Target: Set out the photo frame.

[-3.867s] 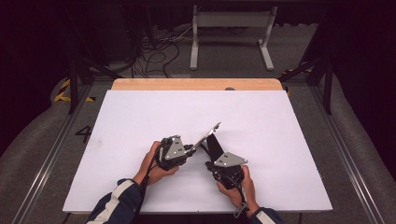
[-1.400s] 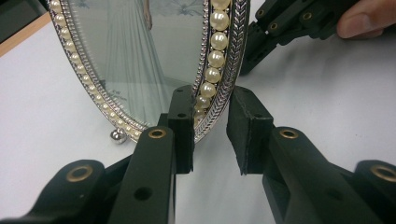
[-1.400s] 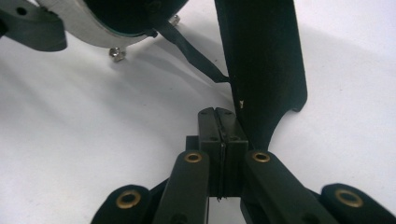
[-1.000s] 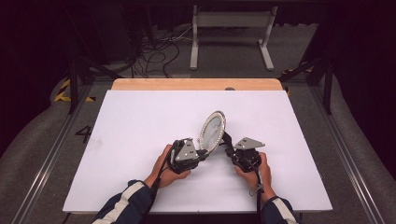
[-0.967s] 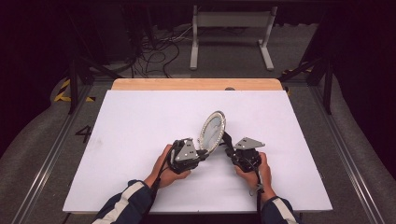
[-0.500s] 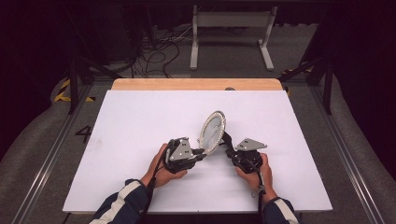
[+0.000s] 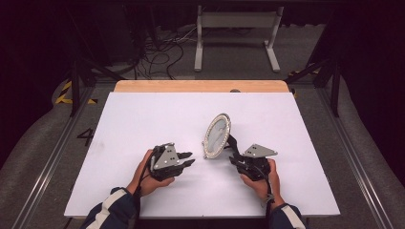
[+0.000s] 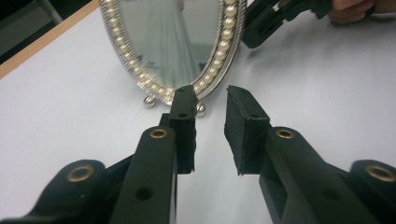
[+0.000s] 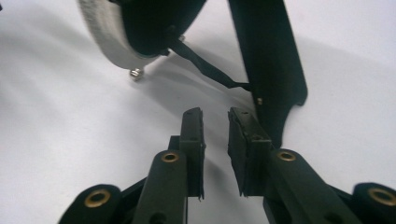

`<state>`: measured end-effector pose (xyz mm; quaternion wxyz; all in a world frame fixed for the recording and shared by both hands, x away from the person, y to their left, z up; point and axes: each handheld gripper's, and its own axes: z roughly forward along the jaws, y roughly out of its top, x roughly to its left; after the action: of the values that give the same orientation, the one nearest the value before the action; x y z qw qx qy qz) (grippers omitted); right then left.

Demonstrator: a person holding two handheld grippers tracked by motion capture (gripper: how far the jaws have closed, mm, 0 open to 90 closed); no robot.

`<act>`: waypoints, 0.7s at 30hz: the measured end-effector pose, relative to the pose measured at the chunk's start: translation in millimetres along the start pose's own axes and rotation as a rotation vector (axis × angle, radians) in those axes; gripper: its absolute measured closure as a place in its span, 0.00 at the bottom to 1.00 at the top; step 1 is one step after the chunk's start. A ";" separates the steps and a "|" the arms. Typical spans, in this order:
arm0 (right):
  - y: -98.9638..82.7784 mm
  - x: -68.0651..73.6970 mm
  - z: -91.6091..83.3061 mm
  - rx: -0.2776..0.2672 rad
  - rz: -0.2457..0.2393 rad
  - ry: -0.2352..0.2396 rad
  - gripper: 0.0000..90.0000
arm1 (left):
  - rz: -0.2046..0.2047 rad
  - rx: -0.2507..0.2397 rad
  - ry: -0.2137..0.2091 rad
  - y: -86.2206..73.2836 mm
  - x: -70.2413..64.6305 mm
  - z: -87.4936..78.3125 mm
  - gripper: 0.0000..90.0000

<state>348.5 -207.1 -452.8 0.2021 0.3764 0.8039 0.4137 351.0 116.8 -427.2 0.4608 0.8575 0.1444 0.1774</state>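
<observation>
An oval mirror (image 7: 217,135) with a pearl-beaded silver rim stands upright on the white table (image 7: 143,114), propped on its black back leg (image 9: 268,60). My left gripper (image 7: 190,159) sits to its left, apart from it. Its jaws have just been opening and hold nothing; in the left gripper view they (image 8: 209,95) point at the mirror's (image 8: 175,42) lower rim and small ball feet. My right gripper (image 7: 232,151) is behind the mirror. Its jaws (image 9: 215,114) have just been opening too, with an empty gap, right beside the leg and below the black strap (image 9: 205,63).
A wooden strip (image 7: 200,86) edges the far side of the table. Beyond it lie cables (image 7: 157,52) and a white stand (image 7: 236,28) on the dark floor. Metal rails (image 7: 47,162) run along both sides of the table.
My left gripper has drawn back to the left, away from the mirror's rim, and its jaws have parted. The right gripper has stayed put behind the mirror. The mirror stands on its own.
</observation>
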 end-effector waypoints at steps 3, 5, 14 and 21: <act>3.6 5.4 -2.7 -0.033 -0.015 0.028 0.76 | -0.038 -0.004 0.001 -15.8 6.6 -13.3 0.72; 4.0 6.3 -3.5 -0.039 -0.007 0.032 0.74 | -0.047 0.004 0.012 -20.3 8.0 -15.5 0.70; 7.9 25.7 -2.5 -0.052 -0.019 0.078 0.58 | -0.102 0.093 0.123 -45.9 13.0 -30.1 0.42; 15.6 34.7 8.9 -0.066 0.038 0.090 0.48 | -0.121 0.121 0.133 -50.2 9.1 -32.8 0.25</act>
<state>339.0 -169.9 -445.6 0.1702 0.3660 0.7908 0.4602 340.6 171.6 -451.0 0.4074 0.8599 0.2364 0.1968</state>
